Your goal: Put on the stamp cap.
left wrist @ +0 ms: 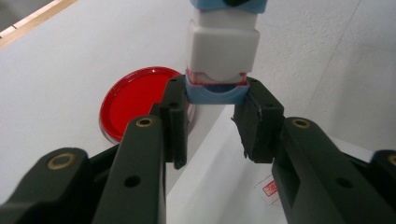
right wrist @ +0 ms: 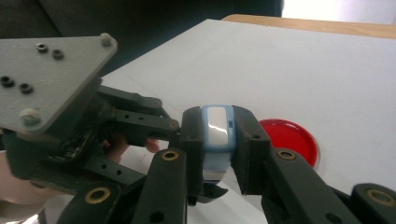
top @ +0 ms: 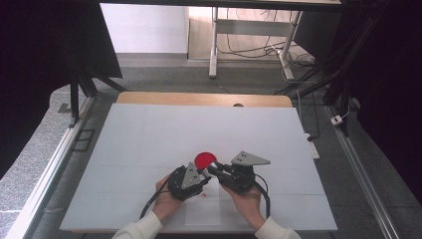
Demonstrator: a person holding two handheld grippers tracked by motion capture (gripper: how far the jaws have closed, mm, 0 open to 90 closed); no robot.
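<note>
- The stamp (left wrist: 222, 51) clamped between both pairs of black jaws has a white body, with pale blue bands at each end; red ink smears show just above the left gripper (left wrist: 212, 123) fingertips.
- Beyond the right gripper (right wrist: 217, 140) fingertips the stamp's blue end frames a glossy white panel.
- The ink pad (left wrist: 135, 100), just left of the left fingers (left wrist: 175, 116), is bright red with a paler rim.
- Below the left fingers, the white paper (left wrist: 224, 186) bears a small red square imprint.
- The table (top: 149, 139) is pale grey-white, edged in tan wood.
</note>
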